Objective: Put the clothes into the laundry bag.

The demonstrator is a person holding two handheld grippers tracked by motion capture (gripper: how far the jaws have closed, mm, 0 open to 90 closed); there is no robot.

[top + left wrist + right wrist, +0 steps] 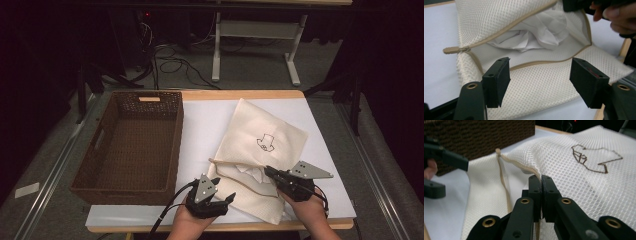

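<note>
cream mesh bag (pixel 260 135), brown wicker basket (pixel 131 145)

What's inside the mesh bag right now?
Through the unzipped mouth of the mesh bag, crumpled white fabric shows. The right gripper pinches the upper zipper edge, holding it open. Anything deeper in is covered by the mesh.

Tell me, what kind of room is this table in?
Probably a lab or workshop set up for recording, not a home. A person's hand-held gripper pinches a mesh laundry bag beside a wicker basket, while loose cables trail over the floor by a bare white desk frame.
</note>
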